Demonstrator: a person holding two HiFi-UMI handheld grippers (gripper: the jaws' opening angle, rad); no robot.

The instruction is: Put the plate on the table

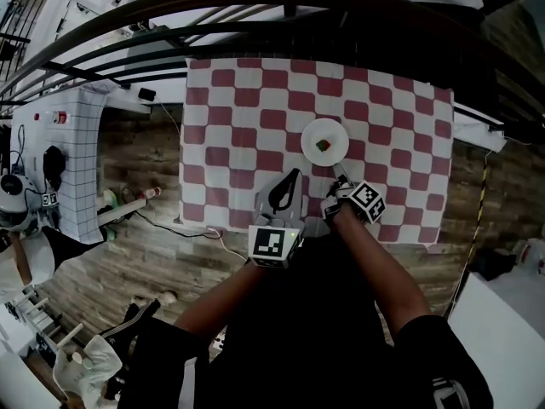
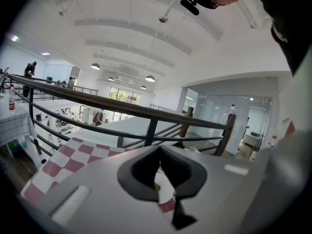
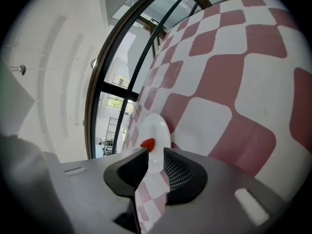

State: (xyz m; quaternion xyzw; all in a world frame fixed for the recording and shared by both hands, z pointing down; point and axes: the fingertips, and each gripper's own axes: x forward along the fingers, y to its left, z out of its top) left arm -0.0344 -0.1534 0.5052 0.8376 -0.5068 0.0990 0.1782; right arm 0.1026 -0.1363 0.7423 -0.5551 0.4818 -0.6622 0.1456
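Note:
A white plate (image 1: 329,131) lies flat on the red-and-white checked tablecloth (image 1: 238,118), with a small red and green piece (image 1: 324,145) on it. My right gripper (image 1: 336,174) is at the plate's near edge. In the right gripper view its jaws (image 3: 155,156) stand apart, the plate's (image 3: 157,128) rim and the red piece (image 3: 147,143) just beyond them and the pads not pressing on it. My left gripper (image 1: 295,175) hovers over the cloth just left of the plate. Its jaw tips (image 2: 159,150) meet, with nothing between them.
A dark metal railing (image 1: 255,7) curves along the table's far side. Wooden floor (image 1: 136,245) lies to the left, with a white gridded stand (image 1: 72,160), cables and clutter. The cloth's front edge is close to my arms.

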